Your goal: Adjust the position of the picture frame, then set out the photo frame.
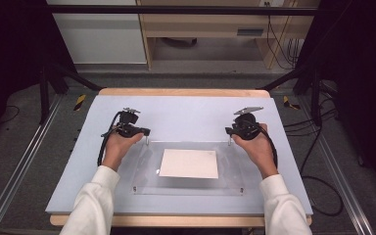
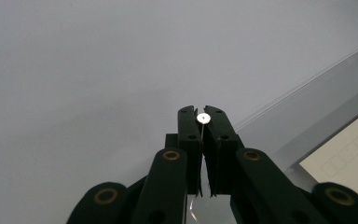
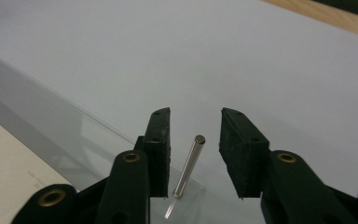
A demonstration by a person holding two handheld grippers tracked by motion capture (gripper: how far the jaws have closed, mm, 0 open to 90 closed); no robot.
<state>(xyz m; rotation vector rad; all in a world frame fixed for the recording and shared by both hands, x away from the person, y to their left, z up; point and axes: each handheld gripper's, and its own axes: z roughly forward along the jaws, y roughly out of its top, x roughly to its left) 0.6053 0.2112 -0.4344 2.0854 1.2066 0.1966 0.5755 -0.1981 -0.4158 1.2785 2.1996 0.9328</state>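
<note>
No legible text. Faint print on the white paper sheet (image 1: 189, 163) under the clear acrylic plate (image 1: 142, 183): unreadable.

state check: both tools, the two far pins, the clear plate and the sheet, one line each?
left tool: shut on the far-left pin
right tool: open, straddling the far-right pin, pads apart from it
far-right pin: upright in the plate's corner, free
clear plate: flat on the grey mat
paper sheet: flat, within the plate's outline

Metal pin (image 3: 189, 165) upright between parted tool (image 3: 195, 135) jaws, untouched.
</note>
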